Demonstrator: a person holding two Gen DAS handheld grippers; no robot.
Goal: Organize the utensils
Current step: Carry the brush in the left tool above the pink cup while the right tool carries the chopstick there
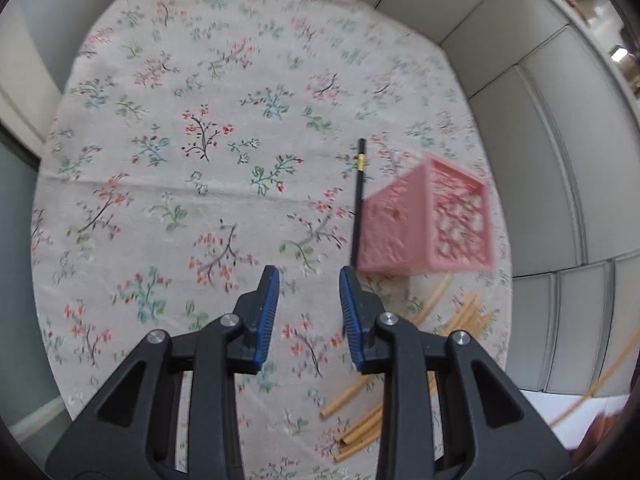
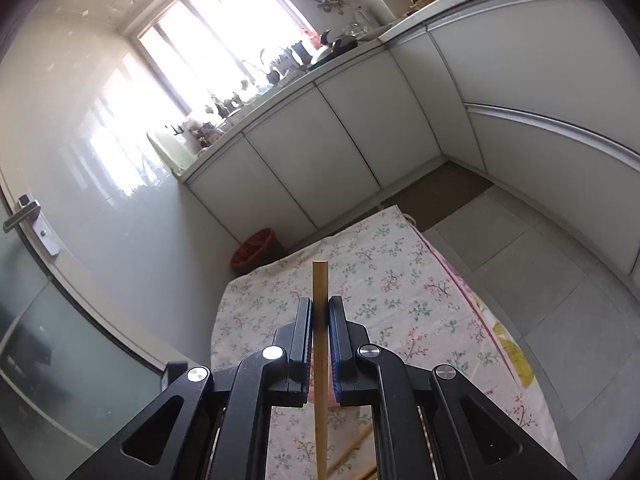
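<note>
Between your right gripper's (image 2: pixel 320 312) pads a bamboo chopstick (image 2: pixel 320 344) is clamped, standing upright; its top end pokes above the fingertips, its lower end is cut off by the frame bottom. Below the jaws something pink shows behind the stick, too hidden to name. Two more bamboo pieces (image 2: pixel 352 450) peek out low between the gripper arms, mostly covered. This gripper is raised and angled out over the floral tablecloth (image 2: pixel 380 276), looking toward the white cabinets (image 2: pixel 320 140) and the floor past the table's far edge. A red basket (image 2: pixel 256 246) sits on the floor beyond the table's far left corner.

Your left gripper (image 1: pixel 309 280) is spread wide, nothing between the blue pads (image 1: pixel 270 300), pointing down at the cloth. Just right of its right finger a black chopstick (image 1: pixel 359 196) with a gold band lies against the left side of the pink crate (image 1: pixel 424 224); the stick's near end hides behind the finger. The crate is motion-blurred. Loose bamboo chopsticks (image 1: pixel 360 432) lie scattered near the cloth's right edge, partly behind the gripper arm. Bare cloth runs ahead and left; the table edge is close on the right.
</note>
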